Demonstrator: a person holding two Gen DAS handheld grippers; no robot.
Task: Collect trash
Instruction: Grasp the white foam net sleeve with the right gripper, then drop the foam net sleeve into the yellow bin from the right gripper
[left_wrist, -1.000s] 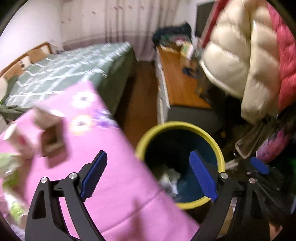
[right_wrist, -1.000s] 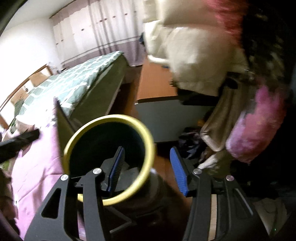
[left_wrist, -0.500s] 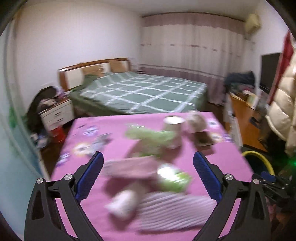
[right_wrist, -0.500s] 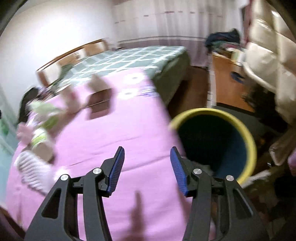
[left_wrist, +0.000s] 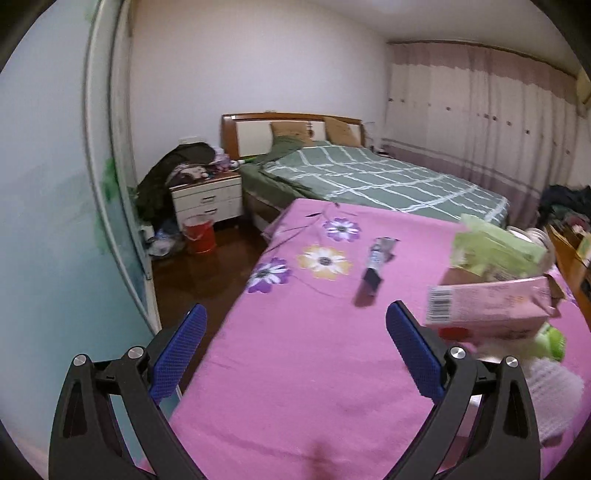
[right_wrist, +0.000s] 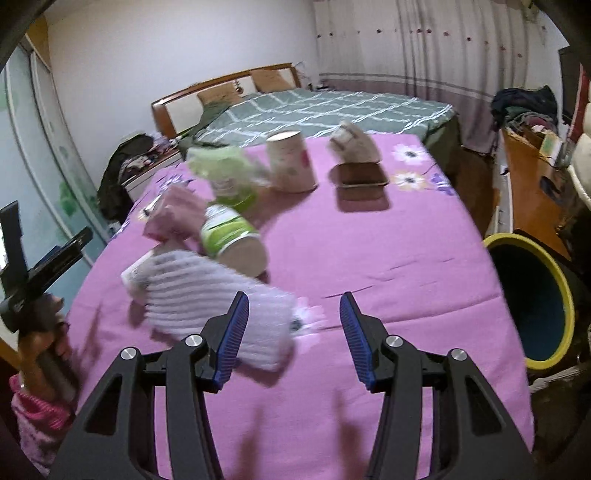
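Trash lies on a pink flowered tablecloth (right_wrist: 369, 258): a white ribbed wrapper (right_wrist: 207, 291), a green-labelled tub (right_wrist: 229, 236) on its side, a pink carton (right_wrist: 173, 214), a green packet (right_wrist: 221, 162), a paper cup (right_wrist: 291, 162), a crumpled paper lump (right_wrist: 354, 144) and a brown tray (right_wrist: 360, 179). My right gripper (right_wrist: 293, 332) is open and empty, just right of the ribbed wrapper. My left gripper (left_wrist: 295, 347) is open and empty over the cloth's left edge. The pink carton (left_wrist: 487, 306), the green packet (left_wrist: 495, 251) and a small dark wrapper (left_wrist: 375, 266) show in the left wrist view.
A blue bin with a yellow rim (right_wrist: 532, 299) stands on the floor off the table's right edge. A green plaid bed (left_wrist: 369, 177) lies beyond the table. A nightstand (left_wrist: 207, 199) and a red bucket (left_wrist: 199, 232) stand at the left. A wooden cabinet (right_wrist: 524, 177) stands at the right.
Both grippers have swung left, away from the bin and over the table. The left view now faces the table's left edge; the right view now faces the trash pile.
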